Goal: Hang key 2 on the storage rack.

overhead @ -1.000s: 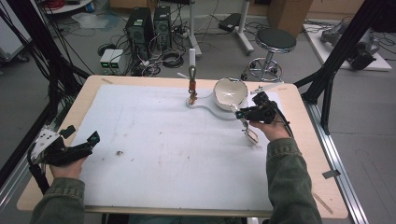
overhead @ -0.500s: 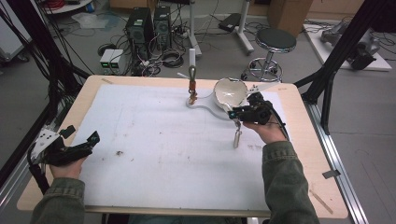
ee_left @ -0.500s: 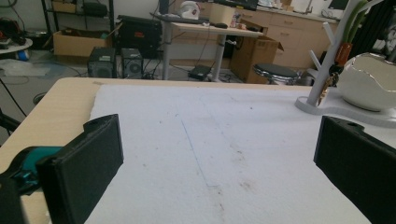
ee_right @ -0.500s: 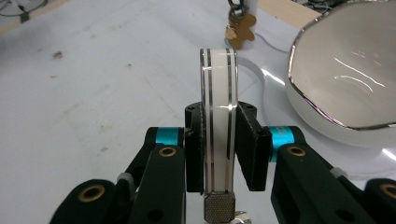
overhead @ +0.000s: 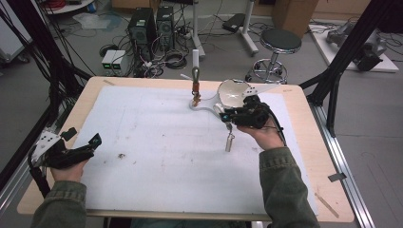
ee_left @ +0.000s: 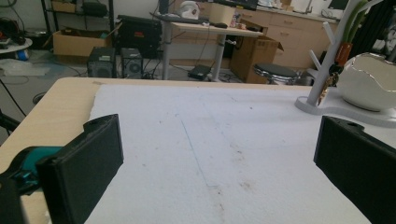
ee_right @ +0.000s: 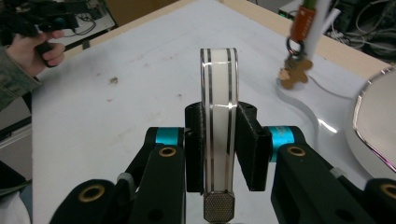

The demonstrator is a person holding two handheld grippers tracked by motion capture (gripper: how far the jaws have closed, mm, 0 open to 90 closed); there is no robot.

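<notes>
Bangle (ee_right: 218, 116) clamped in right claw (ee_right: 219, 140) beside stand (overhead: 202, 105), well inside table edge (overhead: 304, 156).

A light wooden table (overhead: 304, 102) is covered by a white sheet (overhead: 157, 142); a white bowl (overhead: 234, 91) is set just beyond the right gripper's fingertips.

Open mat (overhead: 157, 142) between grippers; key stand (overhead: 196, 90) and bowl (overhead: 234, 91) crowd the far edge.
</notes>
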